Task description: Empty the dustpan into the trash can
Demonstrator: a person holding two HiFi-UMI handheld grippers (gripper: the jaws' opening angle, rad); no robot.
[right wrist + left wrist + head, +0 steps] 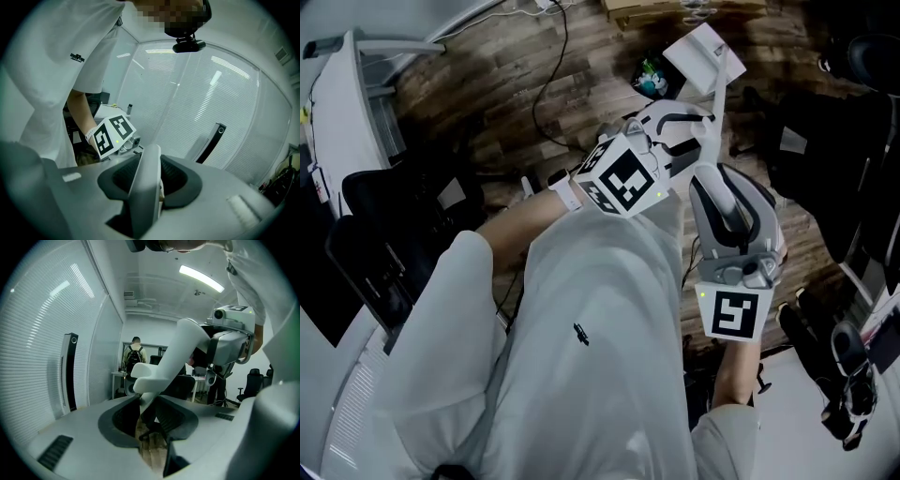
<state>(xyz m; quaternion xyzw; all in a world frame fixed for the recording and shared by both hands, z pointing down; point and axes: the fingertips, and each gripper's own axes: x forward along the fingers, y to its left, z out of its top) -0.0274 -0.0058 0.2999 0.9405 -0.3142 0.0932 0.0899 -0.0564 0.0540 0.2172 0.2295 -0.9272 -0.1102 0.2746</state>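
**Above a wooden floor, two grippers are bringing a dustpan to the trash can**

Closest to the camera, a person in a white shirt (581,309) is looking down past their own chest at two hand-held tools. Nearest is the right gripper (710,178). Its jaws are pinching the near end of the dustpan's long pale handle (719,112), which is filling the gap between the pads. Just beyond, the left gripper (680,131) is reaching in from the left and pinching the same handle, seemingly nearer the pan, with its jaws set fairly wide around it. Neither tool is working empty.

Farther out, the handle is leading to the white dustpan (703,54), which is hanging clear of the wooden floor (487,103). It is sitting just beside a small dark trash can (652,77), which is showing colourful rubbish inside.

Judging by this, the lift and carry are looking done and the pan is arriving at the can. Whether anything is lying in the pan cannot be made out. Tipping it over the opening and setting it down are probably what is remaining.
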